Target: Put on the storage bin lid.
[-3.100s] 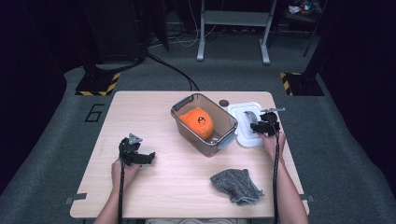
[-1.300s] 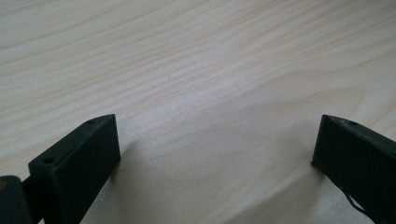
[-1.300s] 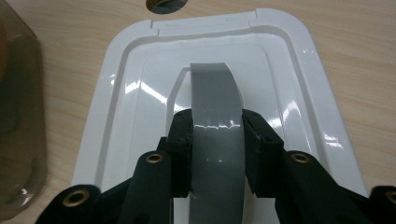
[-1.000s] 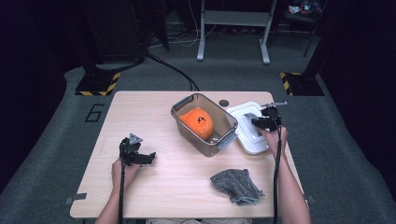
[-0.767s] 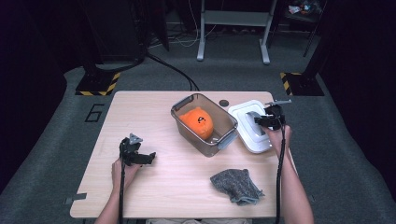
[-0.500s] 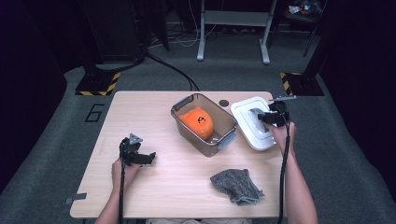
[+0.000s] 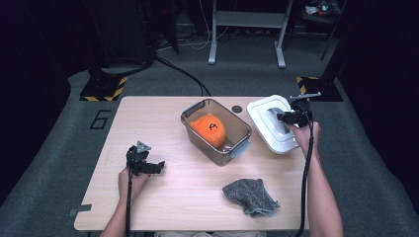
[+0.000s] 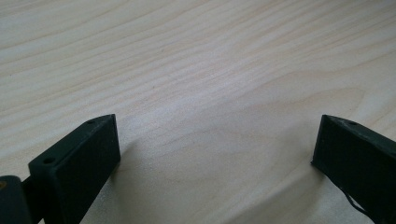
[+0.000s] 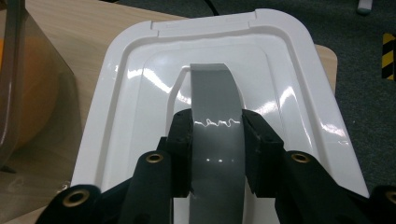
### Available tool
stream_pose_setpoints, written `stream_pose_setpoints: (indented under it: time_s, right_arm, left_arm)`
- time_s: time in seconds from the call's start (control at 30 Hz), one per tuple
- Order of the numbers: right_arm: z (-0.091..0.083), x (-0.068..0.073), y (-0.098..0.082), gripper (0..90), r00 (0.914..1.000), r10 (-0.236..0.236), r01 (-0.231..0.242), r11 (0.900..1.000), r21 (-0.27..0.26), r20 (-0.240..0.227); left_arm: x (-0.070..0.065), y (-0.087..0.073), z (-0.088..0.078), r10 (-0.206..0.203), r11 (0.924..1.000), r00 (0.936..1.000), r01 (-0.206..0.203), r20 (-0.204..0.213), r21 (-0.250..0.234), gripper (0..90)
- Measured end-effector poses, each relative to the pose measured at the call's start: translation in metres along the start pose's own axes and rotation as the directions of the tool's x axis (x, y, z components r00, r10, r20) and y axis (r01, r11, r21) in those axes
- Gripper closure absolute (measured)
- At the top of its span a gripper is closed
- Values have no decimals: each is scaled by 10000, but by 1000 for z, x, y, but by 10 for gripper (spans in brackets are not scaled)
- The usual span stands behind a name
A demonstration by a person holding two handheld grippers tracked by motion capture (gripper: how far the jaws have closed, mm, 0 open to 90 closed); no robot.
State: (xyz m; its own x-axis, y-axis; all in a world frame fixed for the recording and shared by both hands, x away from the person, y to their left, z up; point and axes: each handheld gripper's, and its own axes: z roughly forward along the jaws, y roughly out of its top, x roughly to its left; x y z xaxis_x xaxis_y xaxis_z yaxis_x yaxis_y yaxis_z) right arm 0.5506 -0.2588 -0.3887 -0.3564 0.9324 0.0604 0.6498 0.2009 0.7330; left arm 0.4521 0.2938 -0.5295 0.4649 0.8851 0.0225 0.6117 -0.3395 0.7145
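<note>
Two grippers are at work over the pale wooden bench (image 7: 197, 197) in the high view. The right gripper (image 7: 289, 117) sits at the far right corner, its jaws clamped on the grey handle of the white rectangular plastic lid (image 7: 269, 123), which is tilted and partly overhangs the bench edge. Just to the left of the lid stands the clear grey plastic bin (image 7: 216, 130) with an orange round plush toy (image 7: 208, 130) inside; its long axis runs diagonally, from far-left to near-right. The lid lies on the bin's right, so the right hand is far nearer to it. The left gripper (image 7: 143, 163) rests well apart at the near left, and a grey knitted cloth (image 7: 249, 196) lies near the front edge.

From the left gripper view, its jaws stand wide open on bare wood with nothing between them.

From the right gripper view, both pads (image 9: 184, 140) press the sides of the lid's arched grey handle (image 9: 215, 107), whose length runs straight away from the gripper. The bin wall (image 9: 14, 84) shows at the left edge, so the coming carry should go leftward, with the lid turned to match the bin's diagonal.
</note>
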Motion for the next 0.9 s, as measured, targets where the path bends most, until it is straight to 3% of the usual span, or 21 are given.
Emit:
stream_pose_setpoints:
  time_s: [0.5, 0.7, 0.9]
  right_arm:
    - [-9, 10, 25, 665, 9995, -160, 158, 9998, -81, -271]
    - [-15, 19, 34, 665, 9981, -219, 221, 9998, 28, -579]
    - [-21, 28, 42, 665, 9945, -482, 463, 9987, -218, -932]
  left_arm:
    - [0, 0, 0, -6, 10000, 10000, 6, -3, -2, 2]
    - [0, 0, 0, -11, 10000, 10000, 11, -2, 0, 3]
    - [0, 0, 0, -5, 10000, 10000, 5, -8, -7, 2]
